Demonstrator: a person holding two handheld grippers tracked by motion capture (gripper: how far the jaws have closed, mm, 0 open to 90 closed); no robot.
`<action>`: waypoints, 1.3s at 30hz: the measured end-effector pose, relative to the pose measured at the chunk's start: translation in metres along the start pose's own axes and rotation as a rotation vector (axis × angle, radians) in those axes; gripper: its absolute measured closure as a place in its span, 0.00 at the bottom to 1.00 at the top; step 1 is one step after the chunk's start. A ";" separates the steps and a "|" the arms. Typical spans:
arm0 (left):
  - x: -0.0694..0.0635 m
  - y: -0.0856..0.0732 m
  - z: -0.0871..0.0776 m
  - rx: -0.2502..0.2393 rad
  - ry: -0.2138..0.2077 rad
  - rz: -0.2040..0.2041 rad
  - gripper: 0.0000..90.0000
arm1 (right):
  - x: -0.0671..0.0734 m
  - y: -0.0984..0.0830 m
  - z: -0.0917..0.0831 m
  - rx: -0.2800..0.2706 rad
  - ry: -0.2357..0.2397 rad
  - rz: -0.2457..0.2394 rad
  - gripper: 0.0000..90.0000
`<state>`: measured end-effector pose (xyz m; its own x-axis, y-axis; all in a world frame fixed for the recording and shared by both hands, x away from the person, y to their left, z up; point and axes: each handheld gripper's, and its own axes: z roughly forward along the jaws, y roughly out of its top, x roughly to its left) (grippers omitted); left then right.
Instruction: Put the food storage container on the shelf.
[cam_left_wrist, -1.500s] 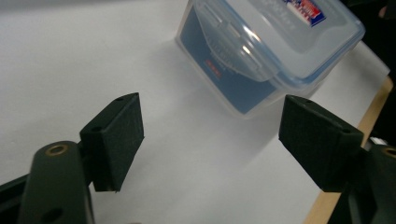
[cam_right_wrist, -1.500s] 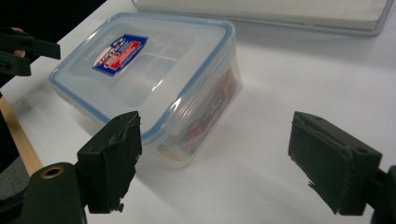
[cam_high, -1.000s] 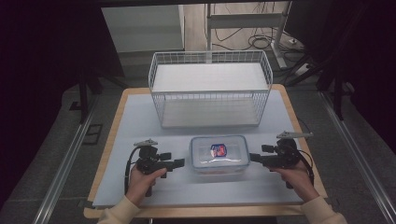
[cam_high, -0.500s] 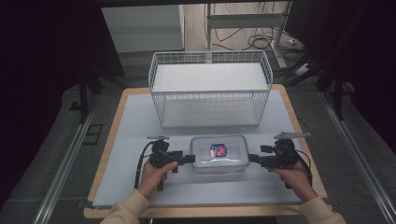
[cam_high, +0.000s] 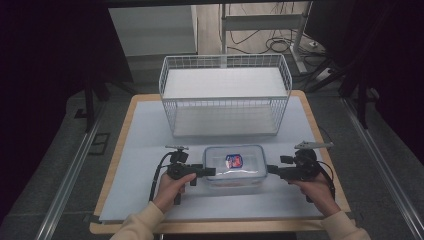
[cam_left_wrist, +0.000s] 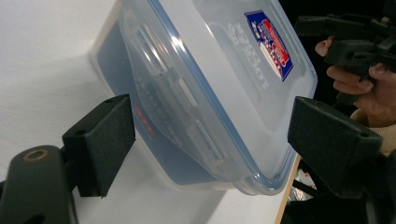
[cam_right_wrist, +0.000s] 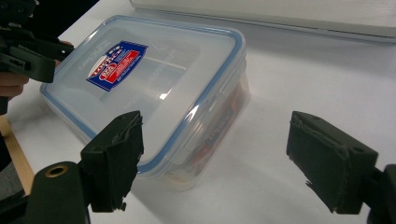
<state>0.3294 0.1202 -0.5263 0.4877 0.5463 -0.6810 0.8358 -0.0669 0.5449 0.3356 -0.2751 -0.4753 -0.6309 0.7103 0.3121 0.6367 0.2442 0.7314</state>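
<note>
The desk (cam_high: 140, 150) has bare room along both side edges. A wire basket (cam_high: 225, 95) sits at its back edge. The plastic box (cam_high: 234, 165) lies near the front edge, between the left gripper (cam_high: 209, 171) and right gripper (cam_high: 271, 169), both wide open, holding nothing.

One clear plastic container (cam_high: 234, 166), one white wire basket (cam_high: 225, 95), two hand-held grippers: left hand-held gripper (cam_high: 210, 171), right hand-held gripper (cam_high: 271, 169), one table (cam_high: 140, 130).
</note>
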 end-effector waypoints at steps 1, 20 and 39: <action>0.000 0.000 0.001 0.003 0.000 0.000 0.17 | 0.000 0.000 0.000 0.001 0.000 0.001 0.21; -0.002 0.001 0.001 -0.009 0.005 -0.002 0.26 | 0.000 0.001 0.001 0.009 0.017 0.004 0.22; 0.002 0.002 0.000 -0.015 -0.016 -0.022 0.29 | -0.004 0.009 0.012 0.031 0.102 0.066 0.23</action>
<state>0.3321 0.1213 -0.5266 0.4730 0.5341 -0.7007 0.8427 -0.0422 0.5367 0.3491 -0.2679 -0.4768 -0.6280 0.6549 0.4202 0.6907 0.2205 0.6887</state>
